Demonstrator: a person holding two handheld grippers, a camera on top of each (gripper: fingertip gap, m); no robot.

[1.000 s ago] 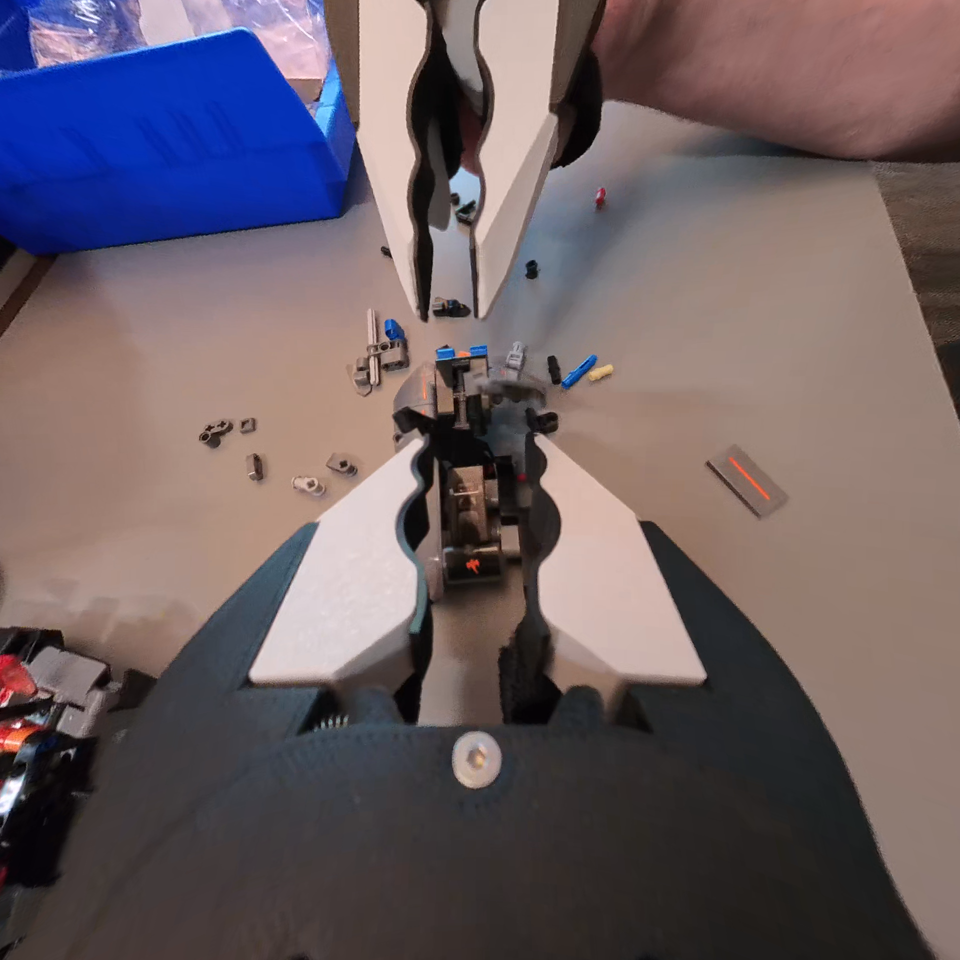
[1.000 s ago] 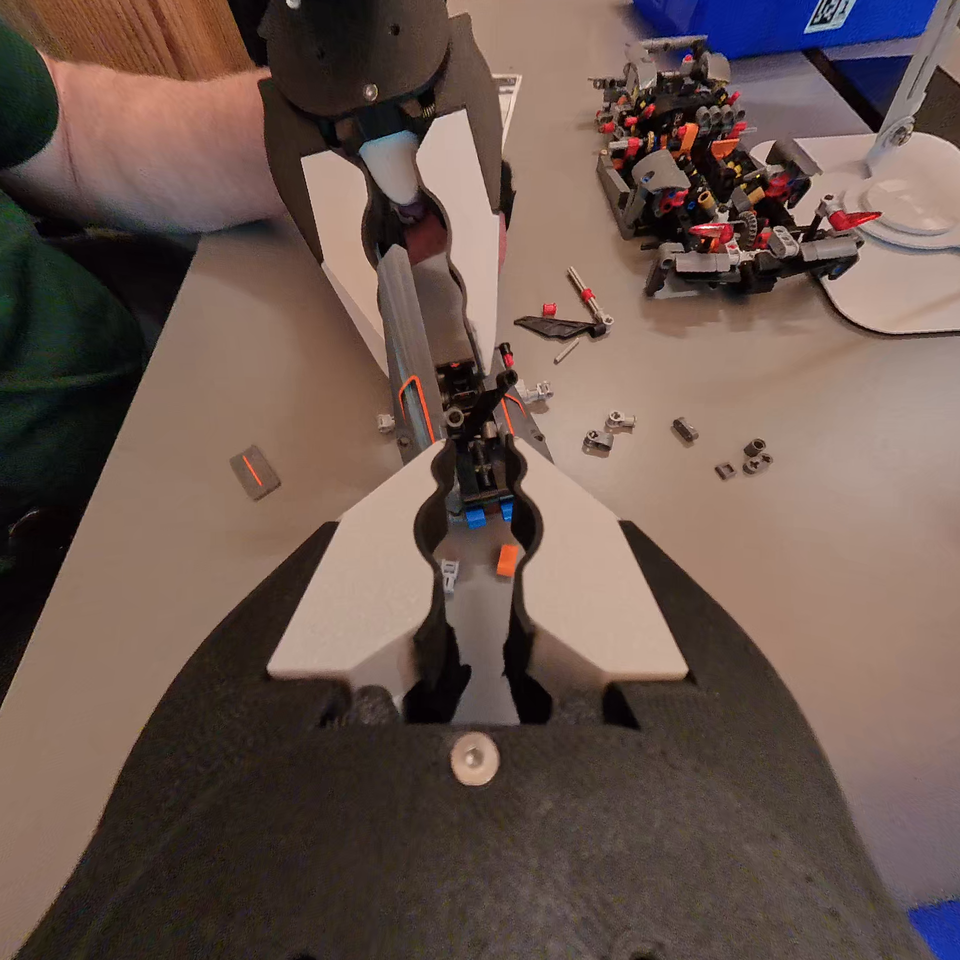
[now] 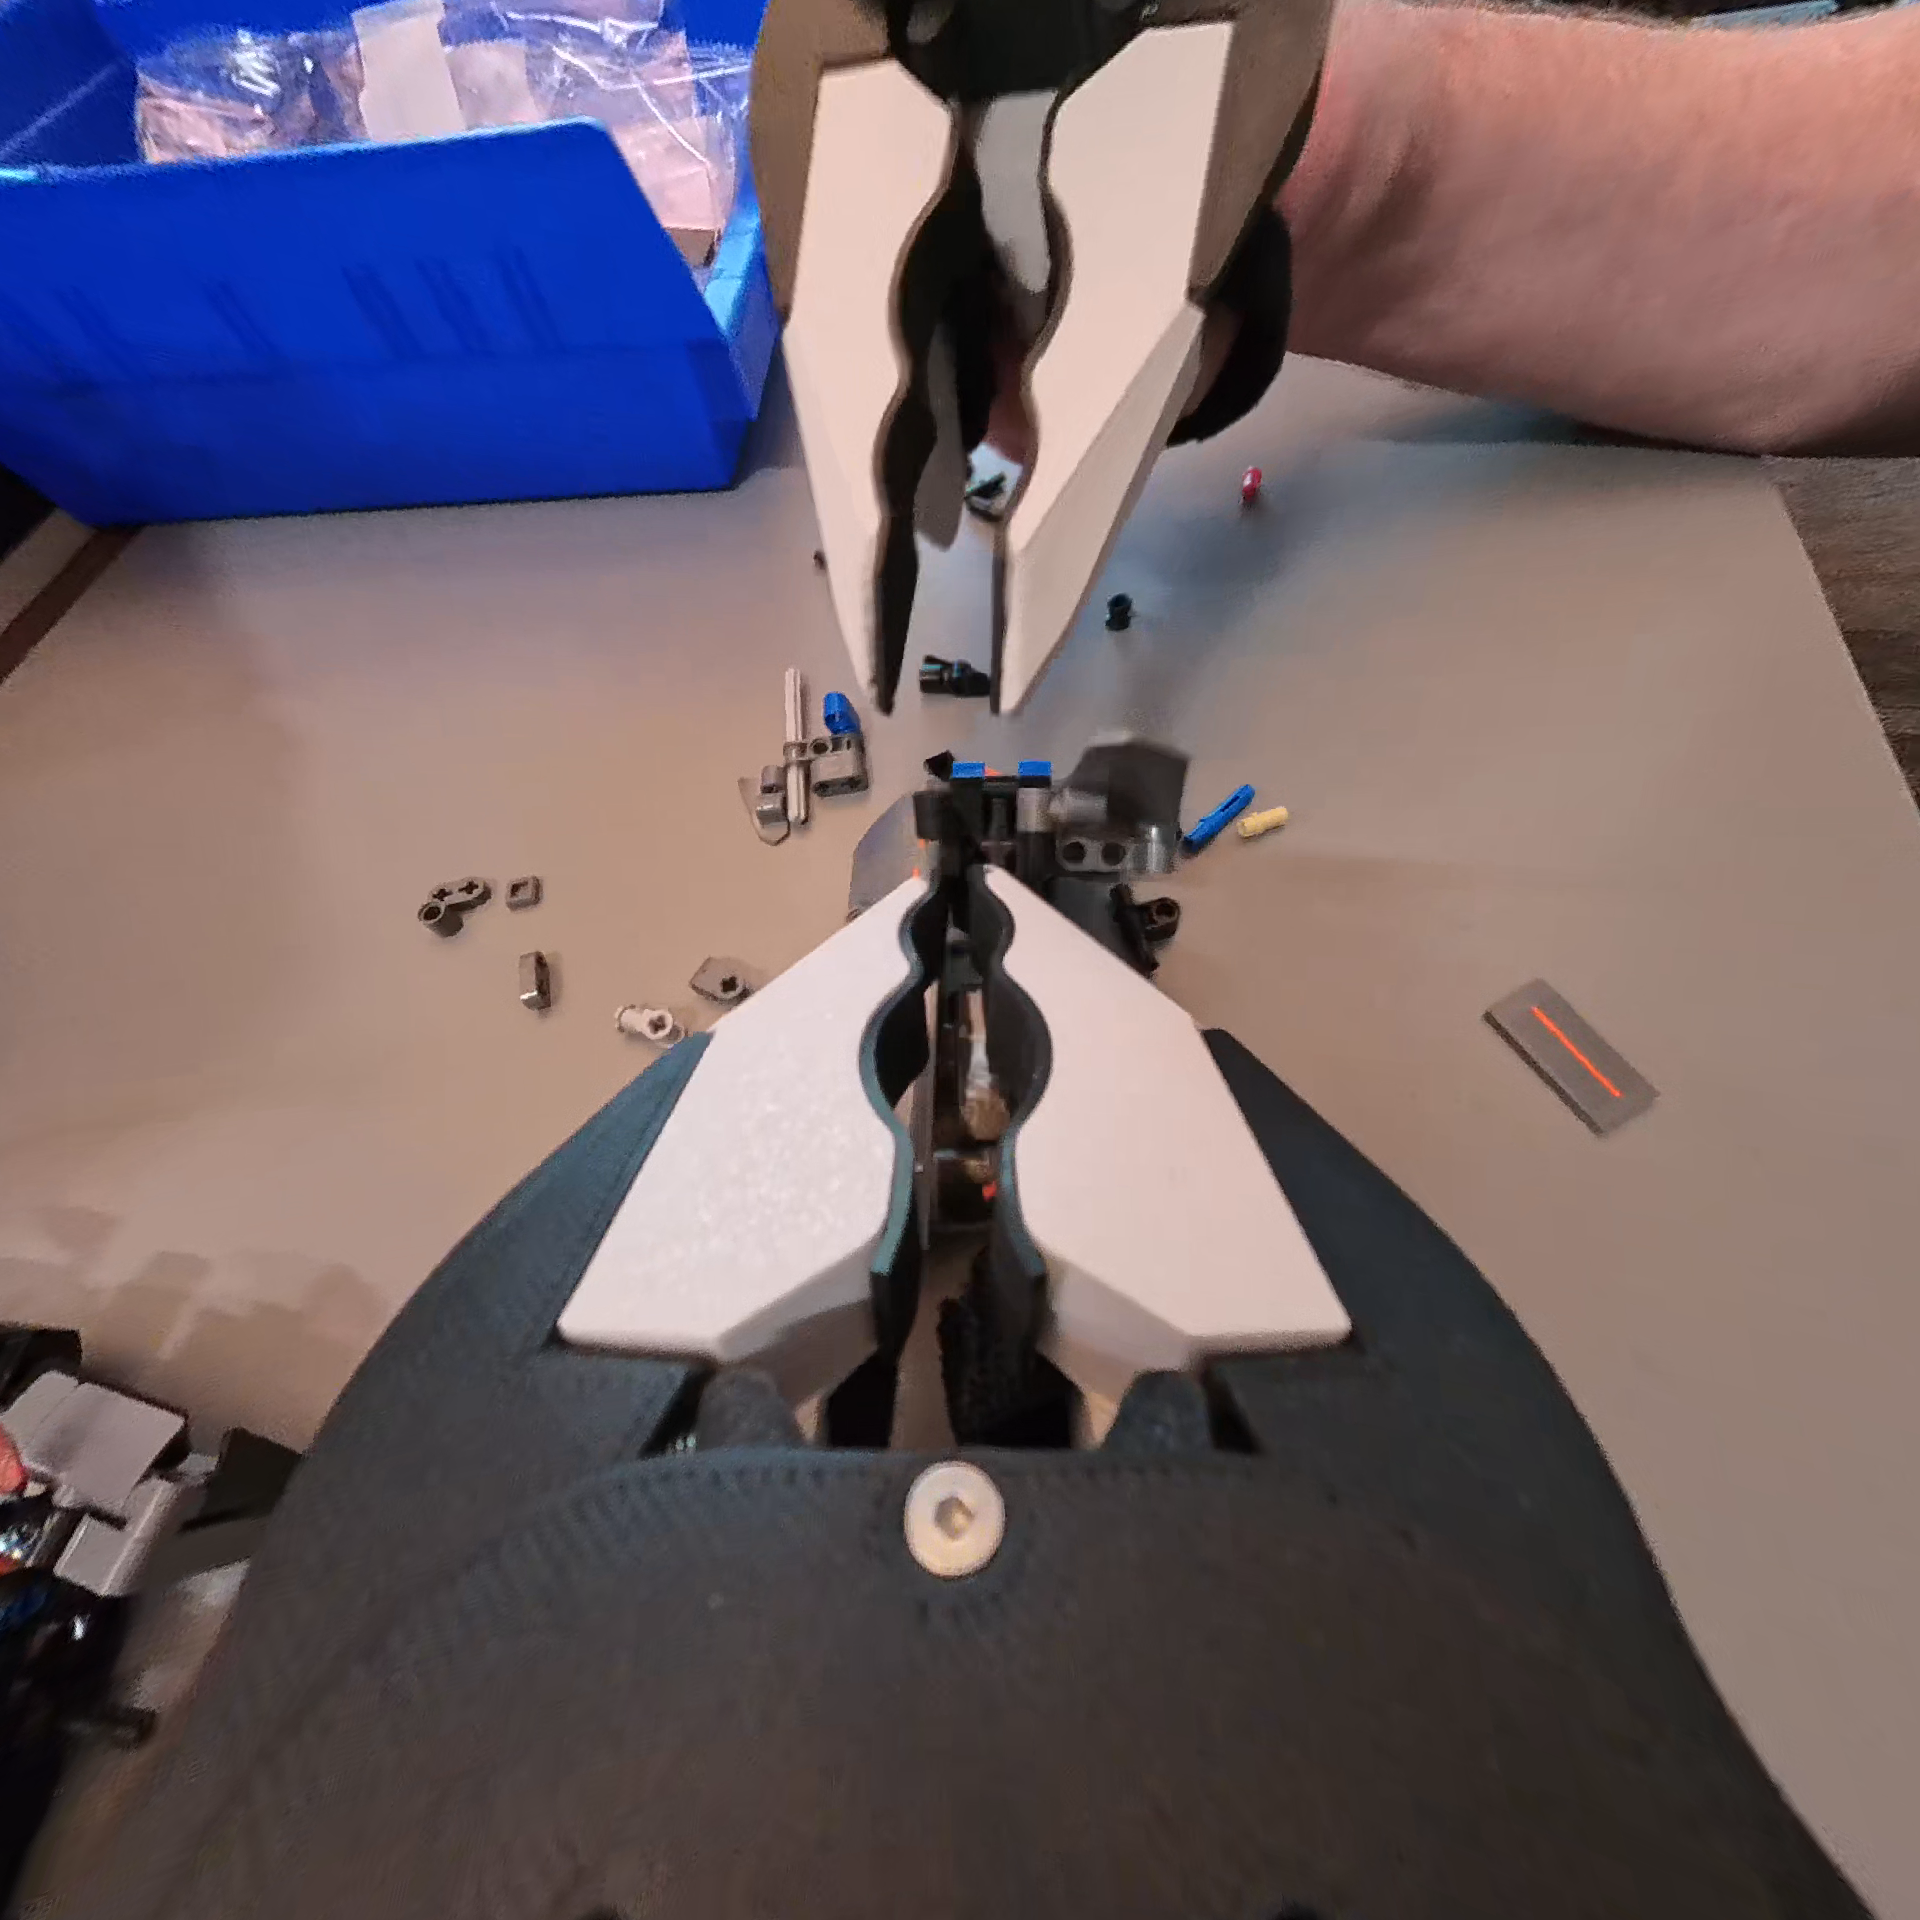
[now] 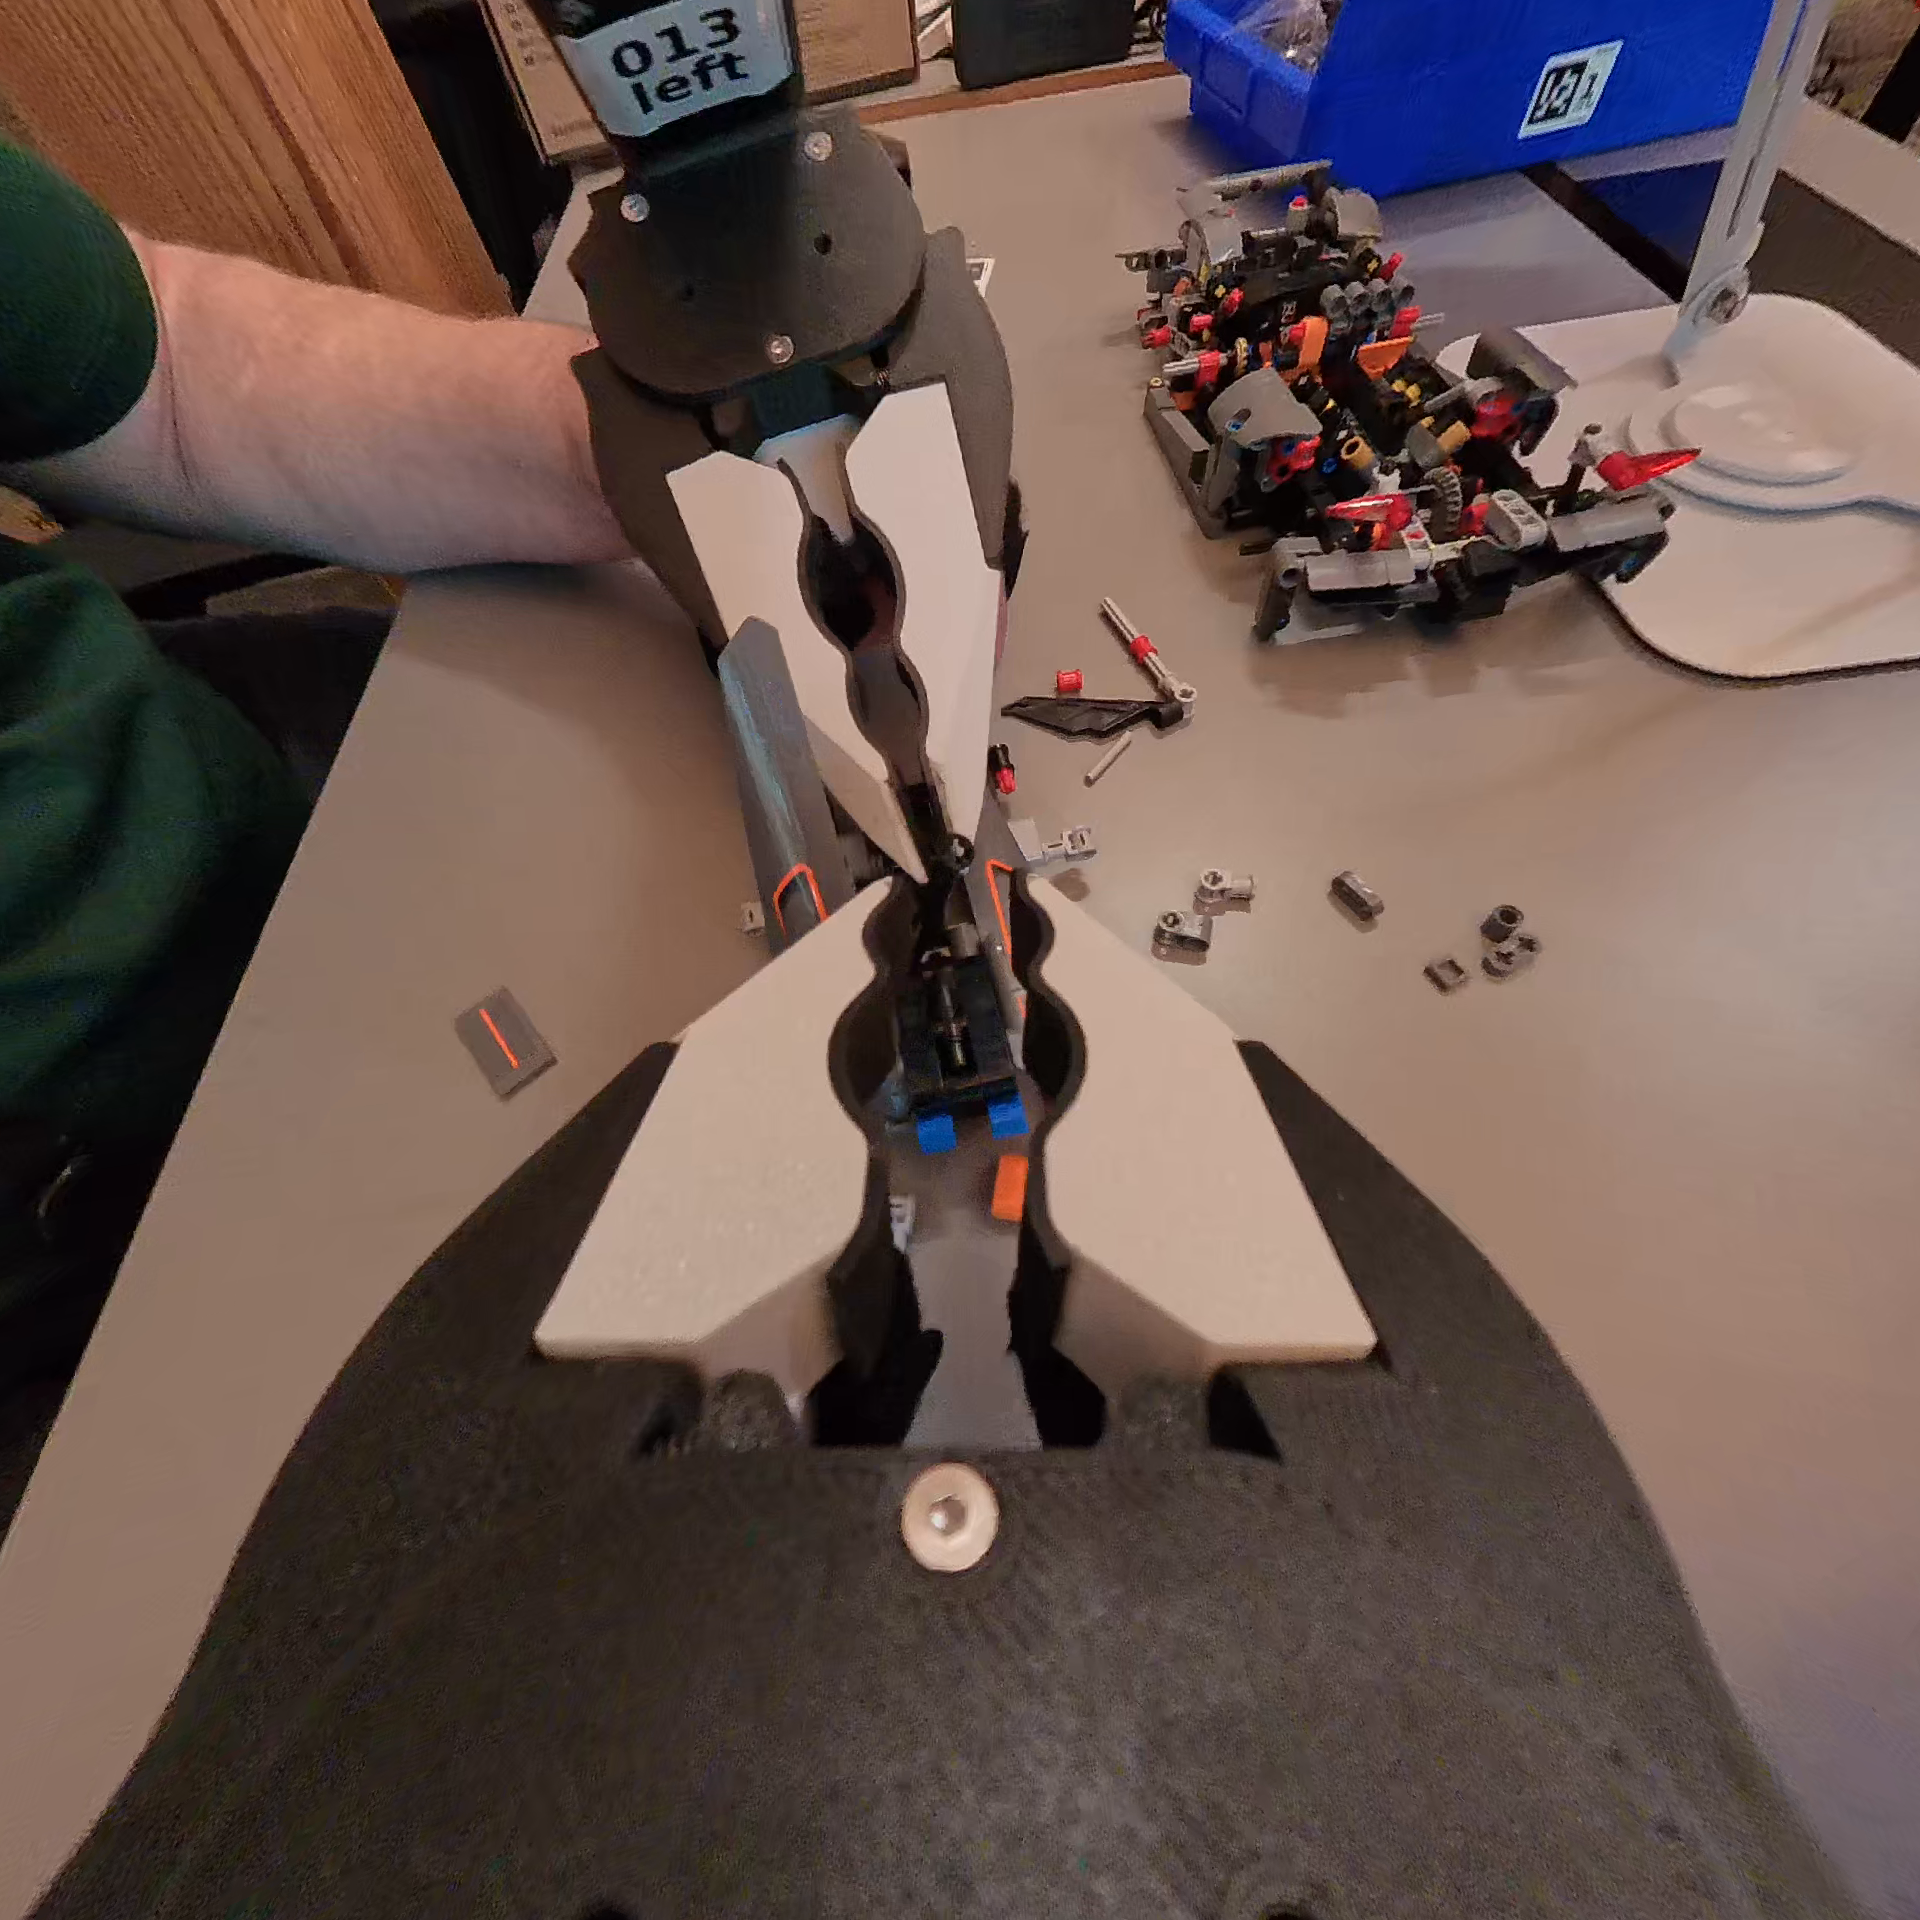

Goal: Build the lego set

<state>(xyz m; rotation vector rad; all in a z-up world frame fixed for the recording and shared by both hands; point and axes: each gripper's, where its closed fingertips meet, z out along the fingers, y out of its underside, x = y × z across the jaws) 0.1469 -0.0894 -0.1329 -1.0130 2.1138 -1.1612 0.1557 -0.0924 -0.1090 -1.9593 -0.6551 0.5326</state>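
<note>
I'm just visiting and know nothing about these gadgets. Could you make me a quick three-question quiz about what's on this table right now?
1. True or false: the left gripper is closed on the small lego assembly.
2. Which colour is the storage bin at the back of the table? A) red B) blue C) green
3. Fill in: the flat grey tile lying alone bears a stripe of ___ colour.

Key: 1 true; its fingers press together on the assembly. 2 B. 3 orange.
</note>
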